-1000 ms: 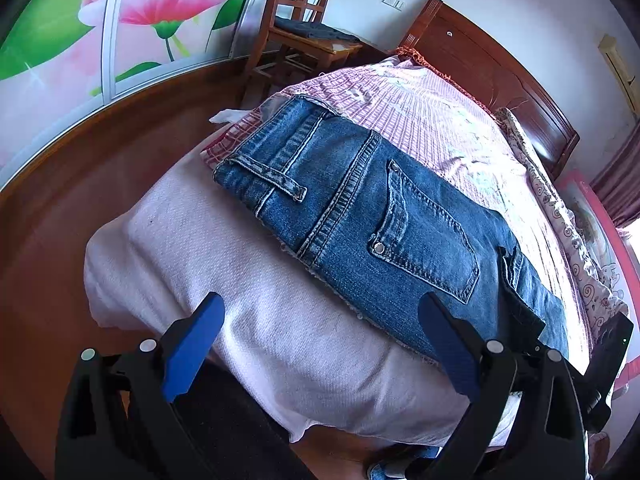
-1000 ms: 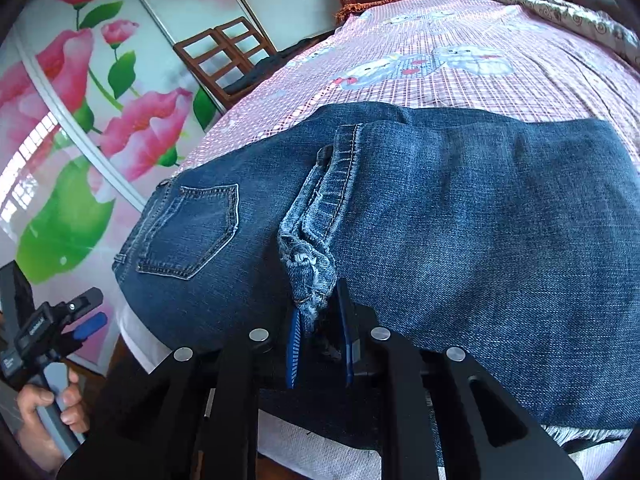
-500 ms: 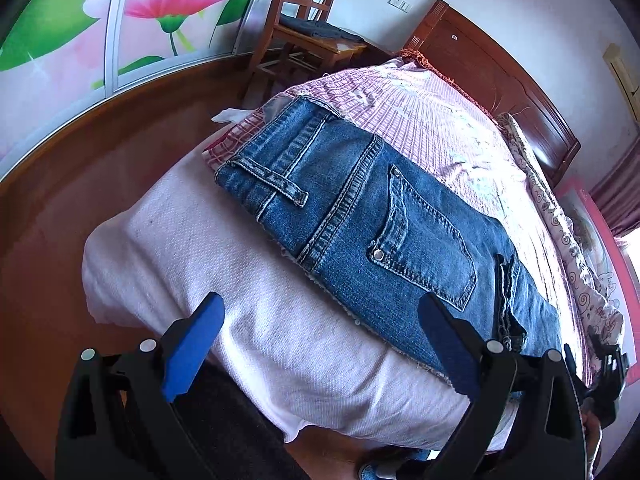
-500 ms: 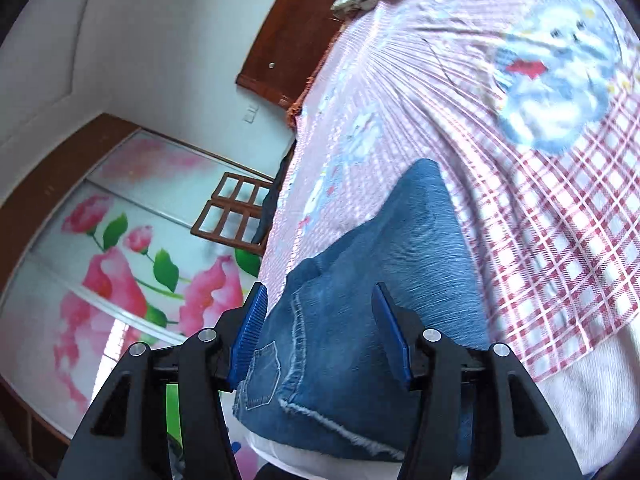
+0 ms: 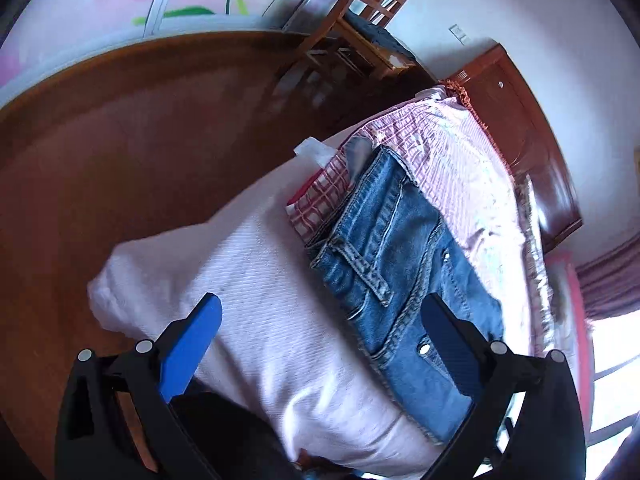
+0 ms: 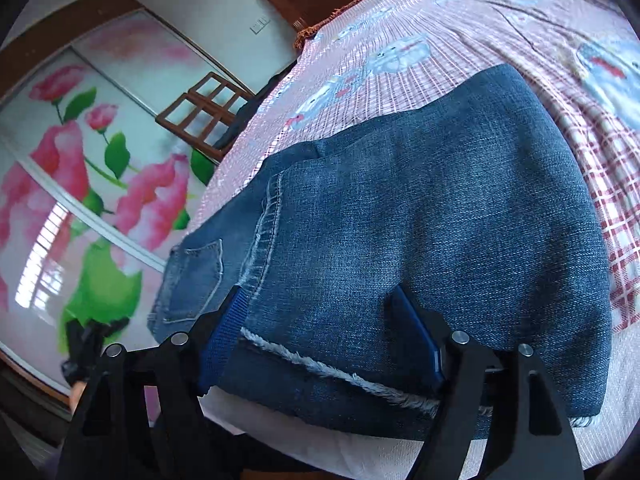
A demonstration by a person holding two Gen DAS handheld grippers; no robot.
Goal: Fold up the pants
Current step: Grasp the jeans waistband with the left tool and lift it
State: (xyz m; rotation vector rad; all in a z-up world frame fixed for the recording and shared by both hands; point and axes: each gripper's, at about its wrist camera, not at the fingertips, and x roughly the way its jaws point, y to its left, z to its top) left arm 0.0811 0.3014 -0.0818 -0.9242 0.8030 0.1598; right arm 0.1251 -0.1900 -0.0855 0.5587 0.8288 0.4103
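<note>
Blue denim jeans (image 5: 404, 264) lie folded on the bed, waistband toward the chair side. In the right wrist view the jeans (image 6: 420, 220) fill the middle, with a back pocket at the left and a frayed hem edge at the front. My left gripper (image 5: 320, 332) is open and empty, over the white blanket beside the waistband. My right gripper (image 6: 320, 332) is open, its blue pads (image 6: 224, 332) on either side of the frayed hem fold, holding nothing.
The bed has a pink checked sheet (image 6: 460, 40) and a white blanket (image 5: 256, 288) hanging over its corner. A wooden chair (image 5: 360, 36) and a flower-printed wardrobe (image 6: 80, 184) stand beyond the bare wooden floor (image 5: 120, 140). A wooden headboard (image 5: 532, 152) is at the far end.
My right gripper opened and let go of the jeans' seam, swung up, then came back down over the hem. My left gripper swung left, so the jeans sit further right in its view.
</note>
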